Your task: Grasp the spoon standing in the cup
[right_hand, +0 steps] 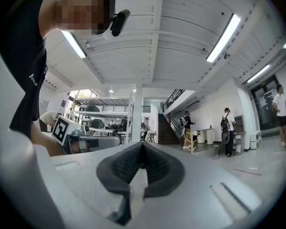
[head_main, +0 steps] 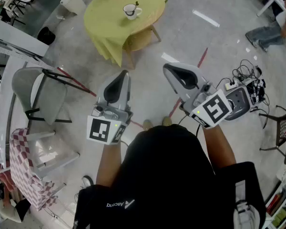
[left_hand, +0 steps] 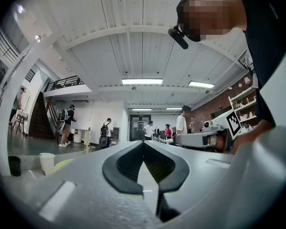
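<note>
Close to the person's body, the left gripper (head_main: 124, 74) and right gripper (head_main: 167, 67) pointed forward, jaws closed on nothing. Well ahead, a dark spoon (head_main: 136, 5) stood in a white cup (head_main: 130, 12) on the yellow-clothed surface (head_main: 105, 13).

Whoever's running this rig is wearing a black short-sleeved tee (head_main: 171, 175) with a small white logo (head_main: 120, 204) printed on it, and is sporting a little black camera (left_hand: 178, 36) up on the head. The left gripper (head_main: 125, 73) and right gripper (head_main: 166, 67) are both rocking smooth light-grey shells with dark ribbed pads (right_hand: 128, 168). Each one is carrying a white cube with black square markers, the left cube (head_main: 105, 130) and the right cube (head_main: 212, 109).
</note>
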`<state>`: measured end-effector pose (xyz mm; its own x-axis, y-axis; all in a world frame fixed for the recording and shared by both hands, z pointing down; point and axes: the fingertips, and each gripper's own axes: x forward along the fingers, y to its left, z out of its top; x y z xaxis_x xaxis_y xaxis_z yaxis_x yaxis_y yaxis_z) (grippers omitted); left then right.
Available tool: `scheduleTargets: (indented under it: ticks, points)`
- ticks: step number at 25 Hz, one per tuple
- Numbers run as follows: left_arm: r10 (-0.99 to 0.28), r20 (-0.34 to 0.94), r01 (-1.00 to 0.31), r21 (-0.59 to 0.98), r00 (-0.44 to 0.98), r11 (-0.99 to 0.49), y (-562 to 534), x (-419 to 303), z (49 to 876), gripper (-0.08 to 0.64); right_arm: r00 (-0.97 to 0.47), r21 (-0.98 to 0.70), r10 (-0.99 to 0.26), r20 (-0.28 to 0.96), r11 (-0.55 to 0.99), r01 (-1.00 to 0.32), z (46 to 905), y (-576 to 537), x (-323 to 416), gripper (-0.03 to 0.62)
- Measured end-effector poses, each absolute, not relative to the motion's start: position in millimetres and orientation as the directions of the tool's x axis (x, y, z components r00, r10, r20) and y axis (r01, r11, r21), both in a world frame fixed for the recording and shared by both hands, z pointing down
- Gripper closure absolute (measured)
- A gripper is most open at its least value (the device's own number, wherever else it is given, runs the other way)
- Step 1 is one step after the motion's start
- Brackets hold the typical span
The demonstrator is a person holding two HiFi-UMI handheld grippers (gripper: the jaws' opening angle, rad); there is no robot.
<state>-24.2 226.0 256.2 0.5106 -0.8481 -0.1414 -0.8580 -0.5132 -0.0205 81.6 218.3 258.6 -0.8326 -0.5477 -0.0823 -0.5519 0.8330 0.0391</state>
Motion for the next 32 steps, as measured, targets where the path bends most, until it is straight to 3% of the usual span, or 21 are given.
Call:
scheduleTargets:
  ticks: [20,32]
  points:
    - [-0.887,-0.123,-0.896,-0.059,0.444,-0.441,174,18,259,0.551,-0.864,0.053,-0.491,-0.107,0.865,-0.498,262,160,119,0.589]
    - [-0.894,-0.14,-0.905,-0.039,0.425,-0.424,61,-6,280,0.551,-0.855,0.049,-0.514,-0.075,0.854,-0.518,287,47,102,0.589]
